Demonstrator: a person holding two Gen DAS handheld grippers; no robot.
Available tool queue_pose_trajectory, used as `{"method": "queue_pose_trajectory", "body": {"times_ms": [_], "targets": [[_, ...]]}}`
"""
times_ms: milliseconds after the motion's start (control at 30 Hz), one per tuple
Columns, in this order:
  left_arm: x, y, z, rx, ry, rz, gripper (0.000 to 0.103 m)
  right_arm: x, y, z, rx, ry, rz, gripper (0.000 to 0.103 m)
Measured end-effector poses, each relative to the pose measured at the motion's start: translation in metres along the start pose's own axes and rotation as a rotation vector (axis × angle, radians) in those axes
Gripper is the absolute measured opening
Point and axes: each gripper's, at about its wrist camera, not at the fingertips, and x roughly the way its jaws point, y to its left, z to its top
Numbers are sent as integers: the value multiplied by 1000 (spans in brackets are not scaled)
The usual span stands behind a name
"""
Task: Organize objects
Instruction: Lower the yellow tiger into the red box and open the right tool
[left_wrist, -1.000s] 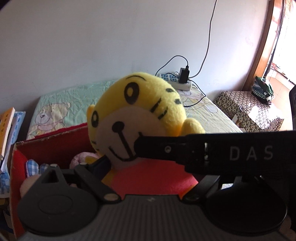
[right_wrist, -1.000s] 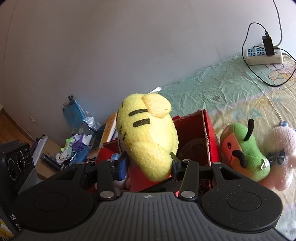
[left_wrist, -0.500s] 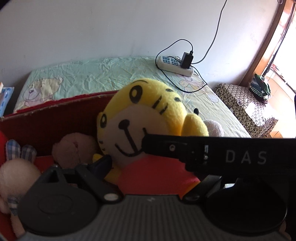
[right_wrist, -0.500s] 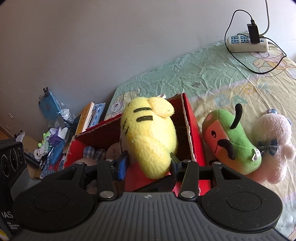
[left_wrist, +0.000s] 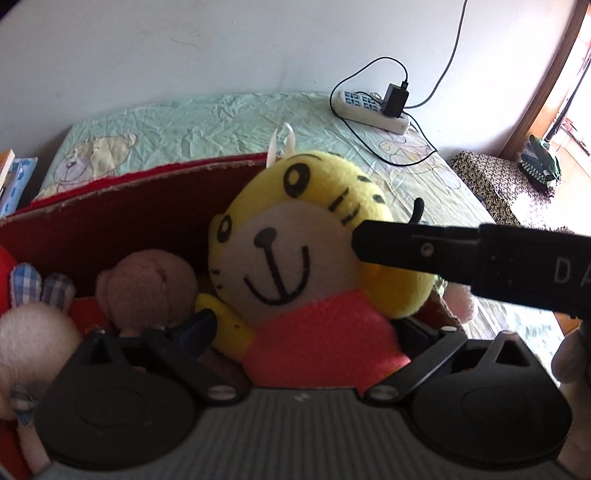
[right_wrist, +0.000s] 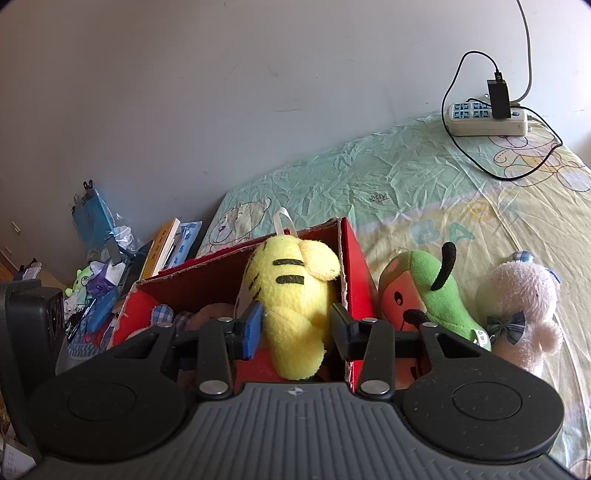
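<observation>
A yellow tiger plush (left_wrist: 295, 254) with a red shirt sits low inside the red cardboard box (left_wrist: 122, 210), at its right end. It also shows from behind in the right wrist view (right_wrist: 291, 295), in the same box (right_wrist: 352, 258). My left gripper (left_wrist: 306, 336) is open, its fingers spread either side of the plush's body. My right gripper (right_wrist: 295, 328) is open too, jaws standing just off the plush's sides. The right gripper's finger crosses the left wrist view as a black bar (left_wrist: 424, 251).
A brown plush (left_wrist: 147, 288) and a pale plush with checked ears (left_wrist: 33, 332) lie in the box. A green pear plush (right_wrist: 428, 291) and a pink bear (right_wrist: 521, 314) lie on the bed right of the box. A power strip (right_wrist: 487, 118) sits by the wall. Books and clutter (right_wrist: 110, 266) are left of the bed.
The tiger plush has come down into the box with both grippers. Both grippers' jaws have opened off it in the last half second.
</observation>
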Motion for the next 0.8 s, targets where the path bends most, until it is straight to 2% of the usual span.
{"method": "queue_pose_trajectory", "body": {"times_ms": [333, 800], "targets": [[4, -2, 3, 0, 30, 48, 101, 19, 10, -7, -90, 10, -57, 36], [7, -5, 5, 14, 46, 82, 102, 16, 11, -10, -103, 11, -44, 37]]}}
